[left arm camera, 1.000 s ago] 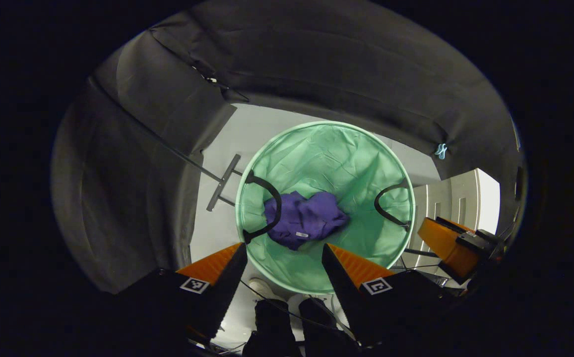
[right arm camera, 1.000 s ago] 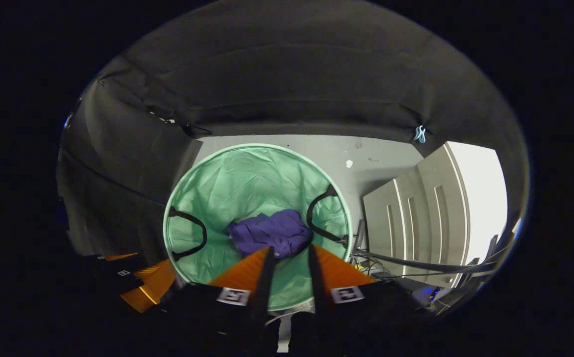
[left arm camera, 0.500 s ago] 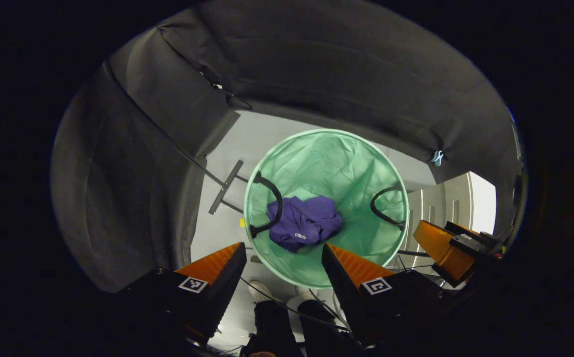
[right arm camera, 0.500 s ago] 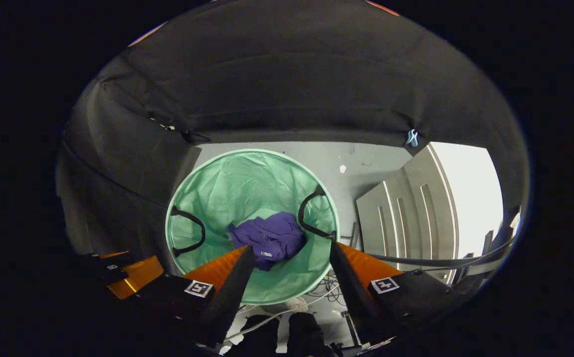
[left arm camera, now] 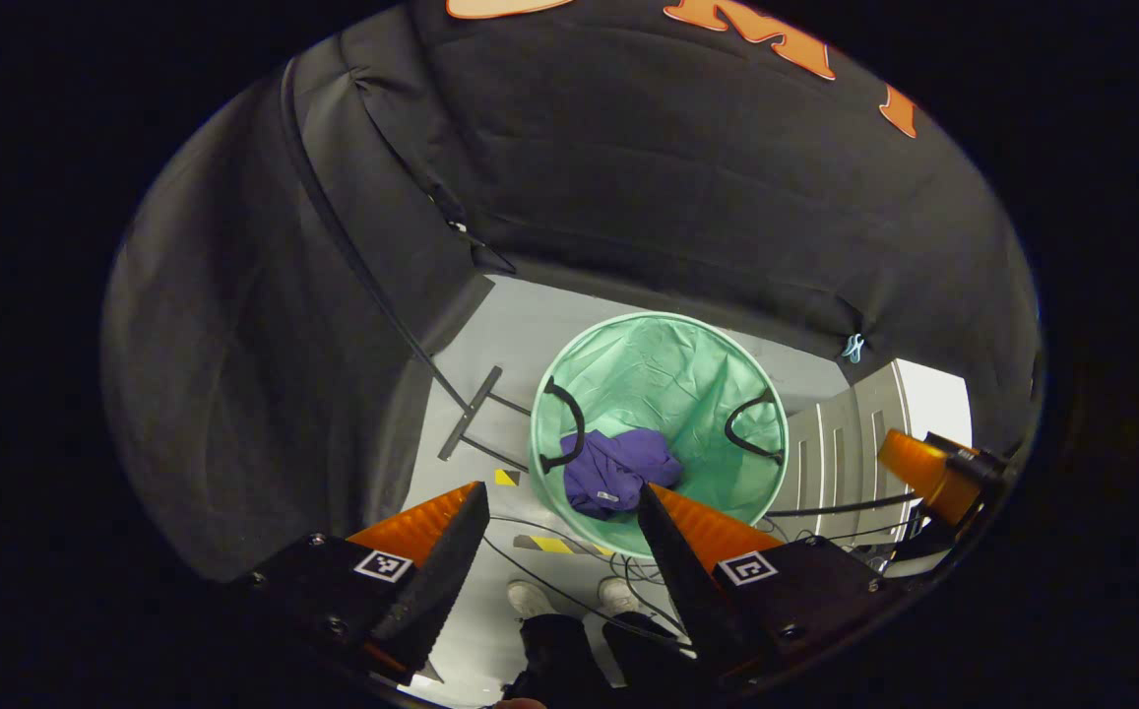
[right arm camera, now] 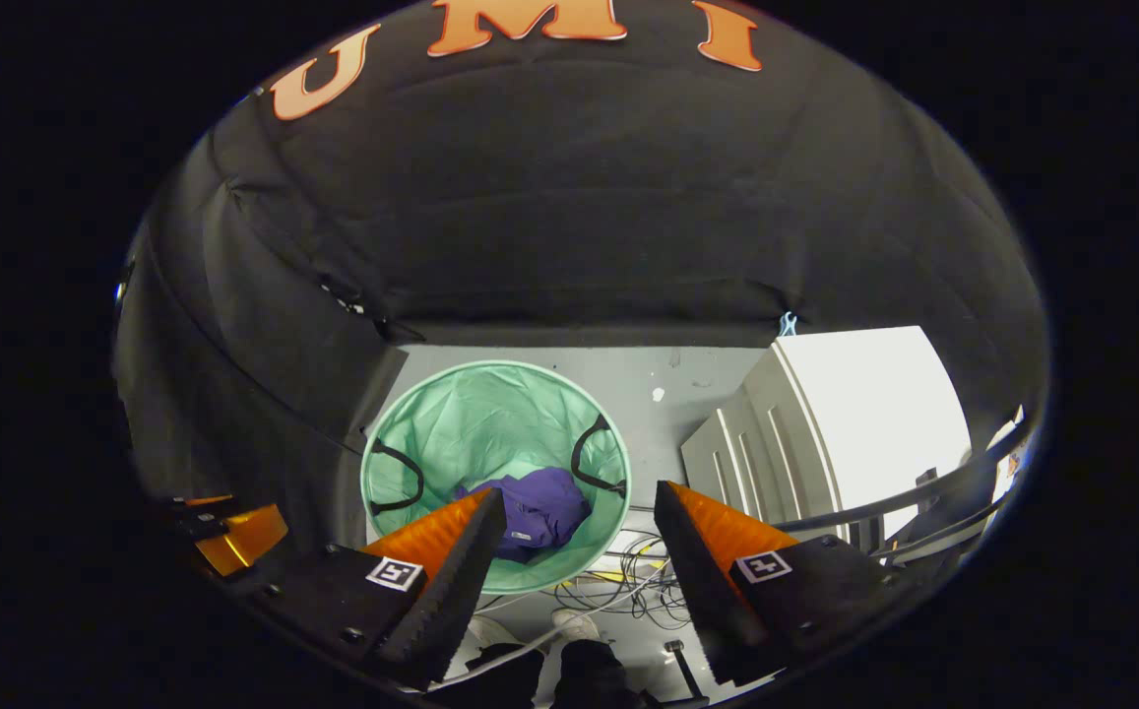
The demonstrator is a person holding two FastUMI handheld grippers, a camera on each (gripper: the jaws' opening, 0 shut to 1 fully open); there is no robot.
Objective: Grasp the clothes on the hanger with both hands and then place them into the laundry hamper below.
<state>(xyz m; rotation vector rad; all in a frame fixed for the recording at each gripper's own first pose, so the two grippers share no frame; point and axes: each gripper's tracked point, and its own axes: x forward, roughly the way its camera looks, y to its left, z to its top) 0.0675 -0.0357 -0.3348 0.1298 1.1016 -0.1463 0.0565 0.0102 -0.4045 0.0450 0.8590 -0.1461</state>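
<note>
Both views look down from high above a round mint-green fabric laundry hamper standing on the pale grey floor of the booth. A crumpled purple garment lies at the bottom of the hamper, nearer the left-hand of its two black loop handles in the left gripper view; in the right gripper view the same garment sits low in the hamper, partly behind a finger.

The left tool has its fingers spread wide apart with nothing between them, held well above the hamper. The right tool is likewise wide open and holds nothing. The right tool also appears at the right edge of the left gripper view, and the left tool at the left edge of the right gripper view.

Loose dark cables lie on the floor beside the hamper, and a white panelled cabinet stands to its right. The person's light shoes show below the fingers.
</note>
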